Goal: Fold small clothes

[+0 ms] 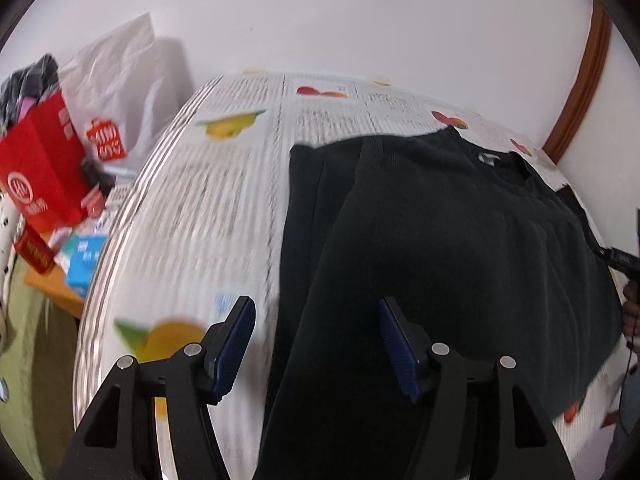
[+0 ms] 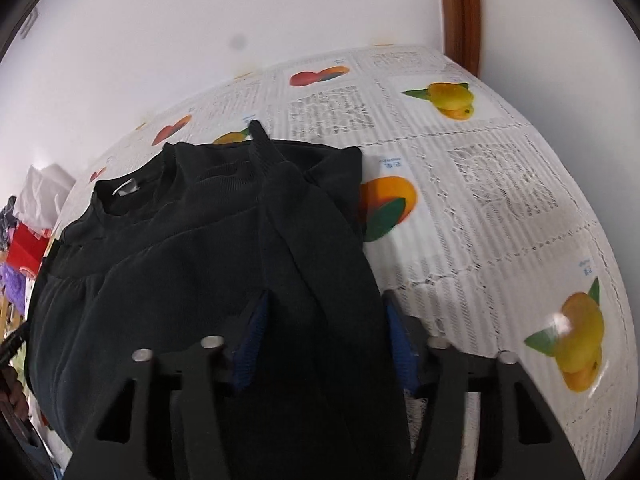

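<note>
A black long-sleeved top (image 1: pixel 460 240) lies flat on the table, collar and white label at the far end. Its sleeves are folded lengthwise over the body (image 2: pixel 168 264). My left gripper (image 1: pixel 318 320) hovers open over the top's left edge, with tablecloth under its left finger and black cloth under its right. My right gripper (image 2: pixel 326 320) is low over the top's right side. Its jaws stand apart, and the folded sleeve strip (image 2: pixel 320 288) fills the gap between the blue pads (image 2: pixel 254 332) without being pinched.
The table wears a white lace cloth with fruit prints (image 2: pixel 500 200) and stands against a white wall. Left of the table are a red box (image 1: pixel 40 176), a white shopping bag (image 1: pixel 116 92) and small cartons. A brown door frame (image 2: pixel 460 12) stands at the back right.
</note>
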The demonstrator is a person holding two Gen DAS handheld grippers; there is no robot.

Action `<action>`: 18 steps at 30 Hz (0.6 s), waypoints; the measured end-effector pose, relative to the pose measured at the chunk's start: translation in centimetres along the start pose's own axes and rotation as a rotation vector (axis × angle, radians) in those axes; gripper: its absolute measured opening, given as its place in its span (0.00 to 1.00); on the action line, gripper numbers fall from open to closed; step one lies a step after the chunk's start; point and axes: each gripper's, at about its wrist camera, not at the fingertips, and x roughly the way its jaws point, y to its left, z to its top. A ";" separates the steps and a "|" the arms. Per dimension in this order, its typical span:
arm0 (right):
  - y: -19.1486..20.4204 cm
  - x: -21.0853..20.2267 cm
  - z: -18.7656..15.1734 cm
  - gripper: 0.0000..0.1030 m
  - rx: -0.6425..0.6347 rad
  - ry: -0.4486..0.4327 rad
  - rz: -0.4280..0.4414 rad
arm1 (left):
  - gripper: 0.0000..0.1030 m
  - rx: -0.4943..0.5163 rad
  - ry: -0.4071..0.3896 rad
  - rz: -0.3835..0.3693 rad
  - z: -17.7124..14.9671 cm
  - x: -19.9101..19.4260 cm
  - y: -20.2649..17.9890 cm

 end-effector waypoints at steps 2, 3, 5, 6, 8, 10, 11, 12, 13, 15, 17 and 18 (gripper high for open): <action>0.5 -0.1 0.0 0.33 -0.016 0.004 -0.008 | 0.59 -0.017 0.022 -0.029 -1.2 0.0 0.5; 0.8 -0.1 0.0 0.25 -0.035 0.003 -0.012 | 0.56 -0.025 0.024 -0.043 -1.6 0.1 0.6; 1.3 -0.4 0.1 0.21 -0.062 -0.006 -0.016 | 0.27 -0.048 0.008 -0.084 -1.9 0.1 0.7; 1.2 -0.6 0.2 0.19 -0.064 -0.012 -0.011 | 0.22 -0.056 0.008 -0.097 -1.9 0.2 0.6; 0.6 -0.9 0.6 0.16 -0.031 -0.030 0.019 | 0.09 -0.068 -0.009 -0.073 -1.2 0.6 0.1; -0.2 -0.8 1.1 0.15 0.008 -0.038 0.039 | 0.08 -0.067 -0.012 -0.051 -0.4 1.2 -0.5; -0.3 -0.6 1.4 0.15 0.013 -0.041 0.033 | 0.08 -0.065 -0.014 -0.053 0.1 1.6 -0.9; -0.5 -0.5 1.7 0.15 0.008 -0.045 0.015 | 0.08 -0.063 -0.015 -0.053 0.6 1.9 -1.2; -0.6 -0.4 2.1 0.14 0.000 -0.053 -0.002 | 0.08 -0.057 -0.014 -0.054 1.1 2.3 -1.6; -0.9 -0.2 2.9 0.14 -0.020 -0.075 -0.037 | 0.08 -0.046 -0.012 -0.057 2.2 3.1 -2.4; -1.4 0.3 3.8 0.14 -0.022 -0.076 -0.056 | 0.08 -0.028 -0.010 -0.049 3.2 3.9 -3.5; -1.8 0.5 4.2 0.14 -0.023 -0.076 -0.062 | 0.08 -0.020 -0.012 -0.045 3.6 4.3 -4.0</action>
